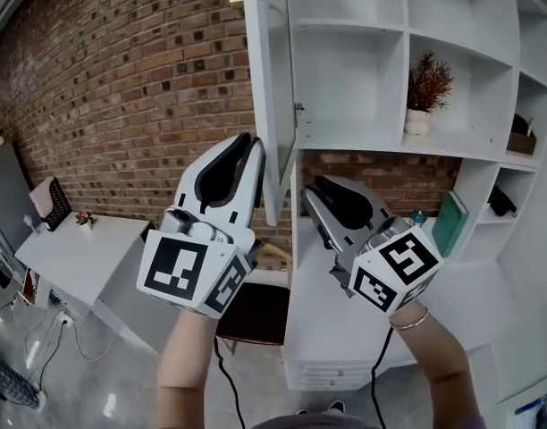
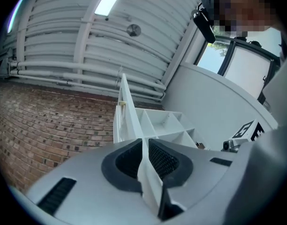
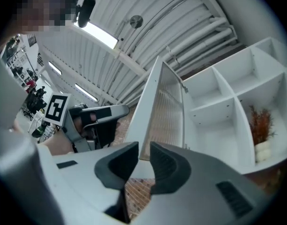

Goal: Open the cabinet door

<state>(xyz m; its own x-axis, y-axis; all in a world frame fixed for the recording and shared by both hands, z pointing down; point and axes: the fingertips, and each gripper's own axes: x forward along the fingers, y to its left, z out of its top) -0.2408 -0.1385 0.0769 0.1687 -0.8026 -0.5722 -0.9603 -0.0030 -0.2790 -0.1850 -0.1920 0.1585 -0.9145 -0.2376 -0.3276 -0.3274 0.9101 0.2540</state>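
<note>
The white cabinet has its door swung out, edge-on towards me in the head view. My left gripper reaches up at the door's lower part. In the left gripper view the door panel runs between the pads and my left gripper is shut on it. My right gripper sits just right of the door's bottom corner, below the open compartment. In the right gripper view the door's lower corner shows in the gap of my right gripper, with space left beside the pads.
Inside the cabinet stand a potted plant and, lower down, a green book. A brick wall runs behind. A white desk is at the lower left and a dark chair below my hands.
</note>
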